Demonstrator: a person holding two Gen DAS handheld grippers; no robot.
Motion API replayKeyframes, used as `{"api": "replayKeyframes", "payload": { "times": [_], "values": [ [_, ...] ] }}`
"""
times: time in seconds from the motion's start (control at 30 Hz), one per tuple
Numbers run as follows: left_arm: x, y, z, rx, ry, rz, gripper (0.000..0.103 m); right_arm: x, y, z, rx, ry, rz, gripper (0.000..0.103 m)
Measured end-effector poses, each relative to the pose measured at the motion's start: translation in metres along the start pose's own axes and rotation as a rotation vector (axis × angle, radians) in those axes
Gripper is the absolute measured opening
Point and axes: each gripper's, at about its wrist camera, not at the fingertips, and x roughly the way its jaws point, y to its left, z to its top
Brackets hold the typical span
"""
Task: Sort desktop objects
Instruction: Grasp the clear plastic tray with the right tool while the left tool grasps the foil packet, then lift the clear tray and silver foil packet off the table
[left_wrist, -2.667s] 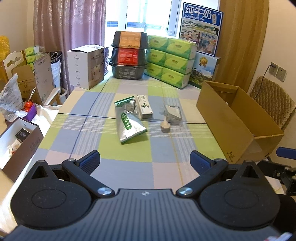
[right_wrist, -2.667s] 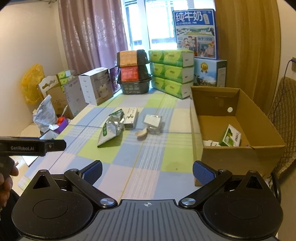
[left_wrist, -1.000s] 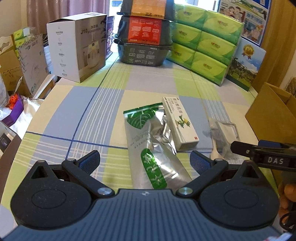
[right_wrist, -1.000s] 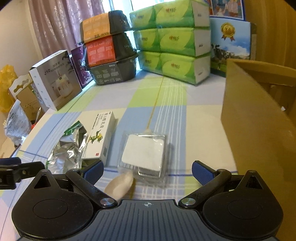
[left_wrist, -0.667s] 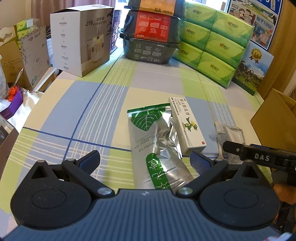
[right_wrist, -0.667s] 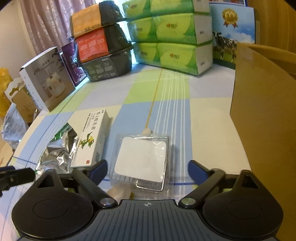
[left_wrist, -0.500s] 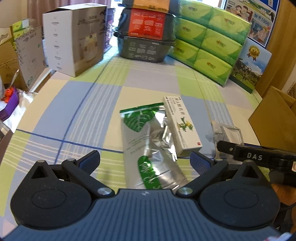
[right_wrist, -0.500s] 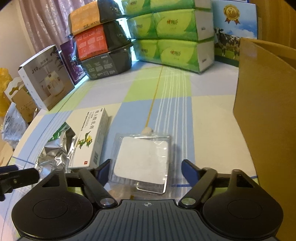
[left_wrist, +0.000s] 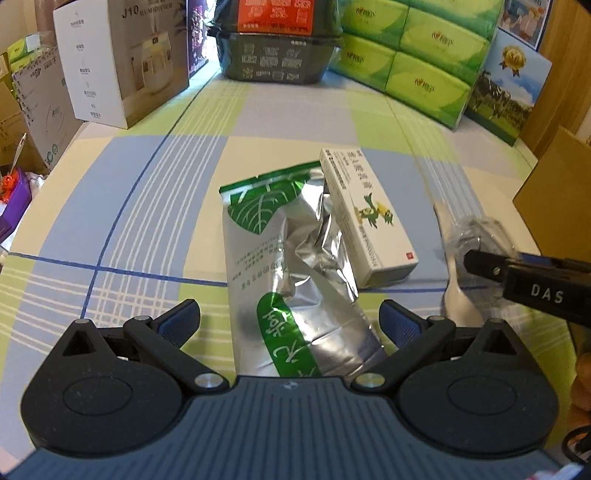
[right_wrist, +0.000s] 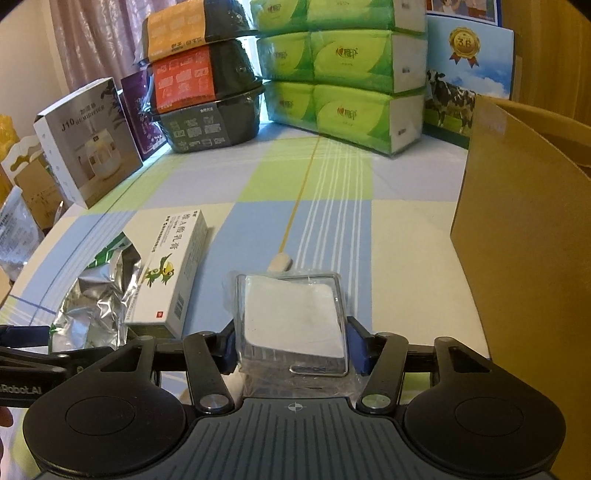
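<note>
right gripper (right_wrist: 291, 350): 1, blue pads pressed against both sides of the clear pack, clamped on it
left gripper (left_wrist: 290, 323): 1, jaws spread wide, nothing between them, low over the near end of the pouch
clear pack (right_wrist: 291, 321): 1, crinkly transparent plastic, square white pad inside, metal clip at its near edge; at the near centre of the table, left of the carton; whether it is lifted off the cloth, cannot tell
pouch (left_wrist: 295, 273): 1, creased silver foil with green leaf print, flat on the table, left of the box and touching it
box (left_wrist: 367, 214): 1, long white cardboard, green cartoon print, small red mark at the near end, lying flat between pouch and clear pack
spoon (left_wrist: 456, 299): 1, pale, smooth, partly hidden under the right gripper in the left wrist view; its far tip (right_wrist: 280, 263) shows just beyond the clear pack
carton (right_wrist: 524, 258): 1, plain brown cardboard, at the right table edge
table (left_wrist: 147, 206): 1, checked cloth, blue, green, cream
tissue packs (right_wrist: 351, 66): green plastic-wrapped, stacked three rows high at the far edge, full count cut off
bowls (right_wrist: 207, 92): 3 stacked, black, with orange, red and grey labels, far centre
humidifier box (right_wrist: 88, 144): 1, white and grey card, far left
</note>
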Motion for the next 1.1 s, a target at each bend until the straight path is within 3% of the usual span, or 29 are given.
{"api": "replayKeyframes", "payload": {
  "times": [0.13,0.23,0.3,0.37,0.57,0.83,1.0,1.07,1.1],
  "values": [
    [0.002,-0.001,-0.001,0.019,0.008,0.0,0.09,-0.007,0.001,0.001,-0.008,-0.012,-0.01,0.053],
    [-0.001,0.001,-0.002,0.001,0.015,-0.04,0.072,-0.014,0.002,0.002,-0.003,-0.02,-0.013,0.053],
    [-0.003,0.001,-0.004,0.012,0.018,-0.022,0.062,-0.019,0.003,0.001,-0.001,-0.023,-0.012,0.053],
    [-0.005,0.003,-0.008,0.013,0.021,-0.037,0.058,-0.025,0.004,-0.001,-0.005,-0.024,-0.011,0.052],
    [-0.022,0.004,-0.023,0.016,0.051,-0.046,0.057,-0.049,0.013,-0.019,-0.026,0.004,0.004,0.052],
    [-0.07,0.006,-0.073,0.034,0.105,-0.062,0.056,-0.1,0.025,-0.068,-0.057,0.081,0.047,0.052],
    [-0.101,0.0,-0.104,0.084,0.083,-0.043,0.056,-0.122,0.028,-0.095,-0.075,0.112,0.05,0.053],
    [-0.106,0.0,-0.111,0.089,0.078,-0.041,0.06,-0.124,0.03,-0.102,-0.078,0.127,0.063,0.053],
    [-0.107,-0.001,-0.113,0.088,0.079,-0.045,0.067,-0.123,0.03,-0.104,-0.085,0.137,0.069,0.053]
  ]
}}
